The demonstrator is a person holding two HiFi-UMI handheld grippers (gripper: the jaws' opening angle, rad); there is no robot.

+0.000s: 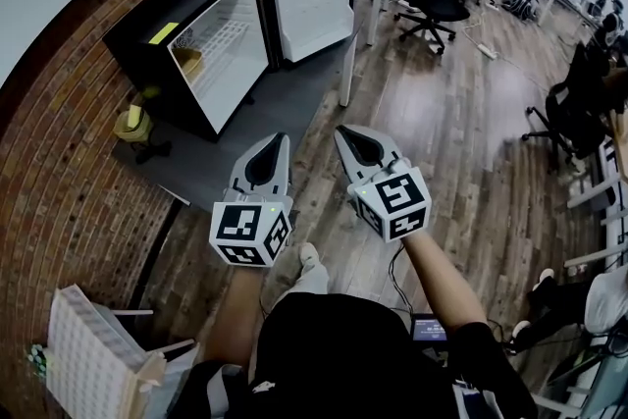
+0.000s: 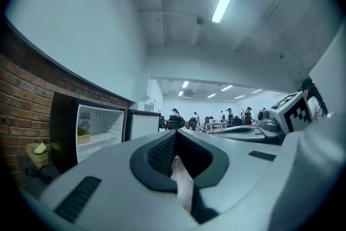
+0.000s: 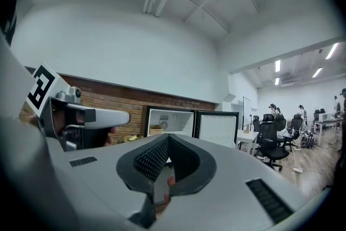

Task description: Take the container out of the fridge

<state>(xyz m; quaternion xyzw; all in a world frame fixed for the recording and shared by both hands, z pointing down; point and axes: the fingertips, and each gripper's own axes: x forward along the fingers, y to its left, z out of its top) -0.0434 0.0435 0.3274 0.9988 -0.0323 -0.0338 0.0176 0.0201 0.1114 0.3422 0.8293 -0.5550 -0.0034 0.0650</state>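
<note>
The left claw (image 1: 273,150) and the right claw (image 1: 353,138) hang side by side in front of the person, both pointing toward the black fridge (image 1: 162,34). They are well apart from it and touch nothing.

In the left gripper view the left claw's (image 2: 174,135) jaws are drawn together at the tips, with only the hollow between the dark pads (image 2: 157,155) left, and nothing sits in it. The right gripper view shows the right claw (image 3: 166,138) closed in the same way and empty.

The fridge stands on a grey table (image 1: 265,113) against the brick wall (image 1: 49,172), with its door (image 1: 314,0) swung wide. The container (image 1: 188,62), a yellowish bowl, sits inside the fridge on the white wire shelf (image 1: 221,39), at the left of the compartment.
</note>
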